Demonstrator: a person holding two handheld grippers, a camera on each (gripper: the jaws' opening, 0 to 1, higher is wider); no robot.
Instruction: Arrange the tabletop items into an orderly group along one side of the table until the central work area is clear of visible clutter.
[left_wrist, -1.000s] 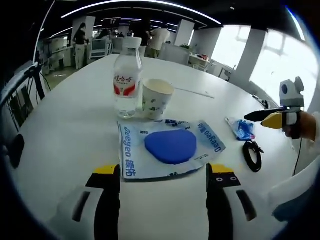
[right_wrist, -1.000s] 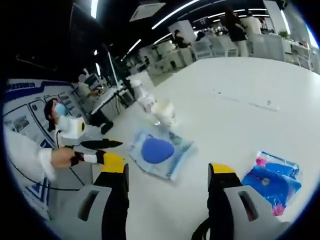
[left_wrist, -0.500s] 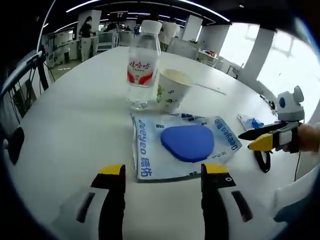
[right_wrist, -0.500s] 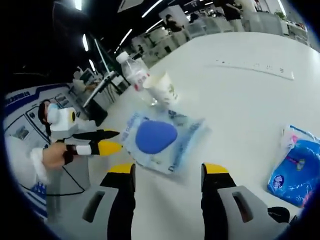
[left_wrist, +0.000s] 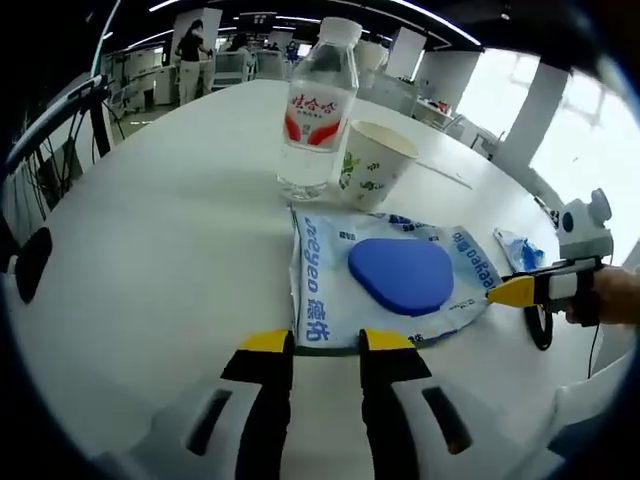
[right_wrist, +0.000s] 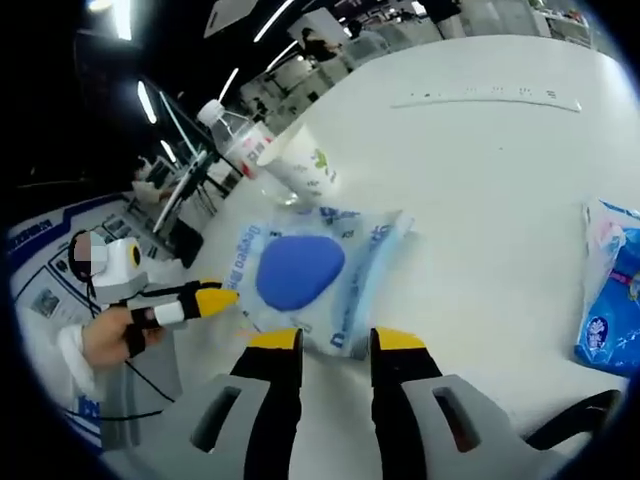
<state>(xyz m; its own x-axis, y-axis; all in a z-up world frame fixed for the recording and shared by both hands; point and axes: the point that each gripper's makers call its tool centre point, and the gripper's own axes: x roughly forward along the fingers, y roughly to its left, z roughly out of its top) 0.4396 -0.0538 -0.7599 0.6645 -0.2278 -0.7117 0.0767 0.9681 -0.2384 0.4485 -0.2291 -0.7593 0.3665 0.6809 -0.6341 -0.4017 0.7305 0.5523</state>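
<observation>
On the white table (left_wrist: 150, 250), a flat plastic pouch (left_wrist: 385, 285) with a blue pad inside lay just beyond the left gripper (left_wrist: 327, 342). Its near edge sat at the yellow fingertips (left_wrist: 266, 341), with the jaws drawn close together and a narrow gap left between them; whether they pinched the pouch edge could not be told. Beyond the pouch's far-left corner stood a water bottle (left_wrist: 318, 105) with a red label, and a paper cup (left_wrist: 375, 163) stood just to its right, the two nearly touching. A blue packet (left_wrist: 521, 249) lay farther right, with a black cable loop (left_wrist: 541, 322) near it.

From the right gripper view, the right gripper (right_wrist: 338, 341) had its jaws similarly near-closed at another edge of the pouch (right_wrist: 310, 275); again a grip could not be confirmed. The bottle (right_wrist: 238, 139) and cup (right_wrist: 300, 162) stood beyond, and the blue packet (right_wrist: 612, 300) lay at the right. A hand (right_wrist: 105, 340) held the left gripper at the pouch's left side.
</observation>
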